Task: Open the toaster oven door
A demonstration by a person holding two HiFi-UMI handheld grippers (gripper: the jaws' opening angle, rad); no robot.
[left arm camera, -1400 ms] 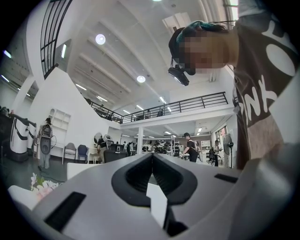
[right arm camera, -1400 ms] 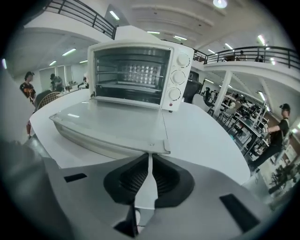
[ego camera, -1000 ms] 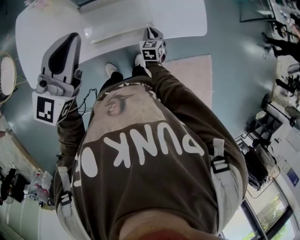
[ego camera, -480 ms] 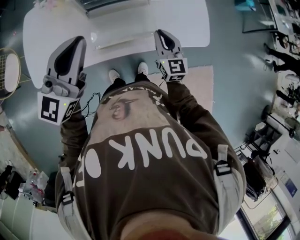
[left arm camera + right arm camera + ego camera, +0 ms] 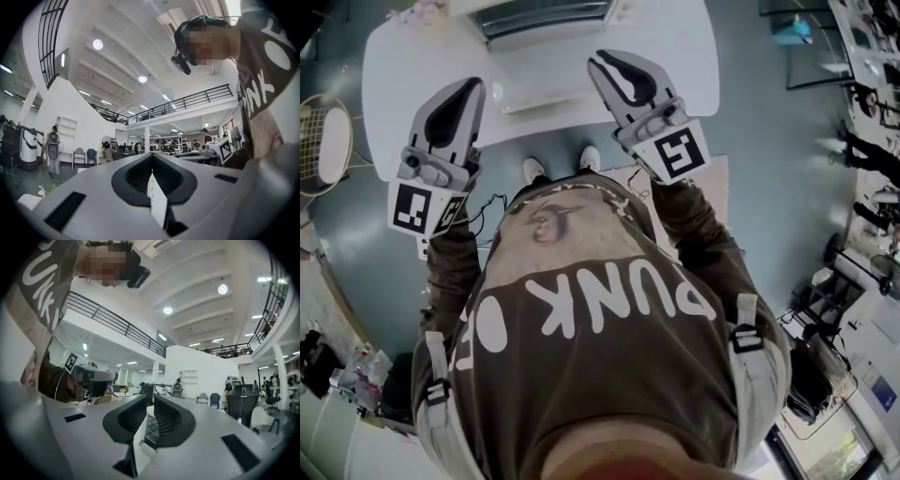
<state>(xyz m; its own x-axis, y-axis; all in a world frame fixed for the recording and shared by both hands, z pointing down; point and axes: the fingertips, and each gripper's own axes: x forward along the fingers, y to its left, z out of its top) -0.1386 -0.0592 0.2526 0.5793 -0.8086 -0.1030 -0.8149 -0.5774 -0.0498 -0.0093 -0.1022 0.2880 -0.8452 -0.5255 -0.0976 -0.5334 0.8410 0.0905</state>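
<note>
The white toaster oven (image 5: 546,17) stands at the far edge of the white table (image 5: 675,47), its dark front facing me. A flat white panel (image 5: 539,96) lies in front of it; whether it is the lowered door I cannot tell. Both grippers are raised above the table's near edge and touch nothing. My left gripper (image 5: 472,86) (image 5: 151,161) has its pads pressed together. The right gripper (image 5: 605,61) (image 5: 151,401) is opening, with a narrow gap between its pads and nothing in it.
My white shoes (image 5: 532,169) stand on the grey floor just below the table edge, beside a pink rug (image 5: 712,187). A round wicker piece (image 5: 323,141) sits at the left. Chairs and people fill the hall behind.
The right gripper has lifted from low at the table edge and swung up and right, closer to the camera. The view has shifted, bringing the toaster oven in at the top. The left gripper barely moved.
</note>
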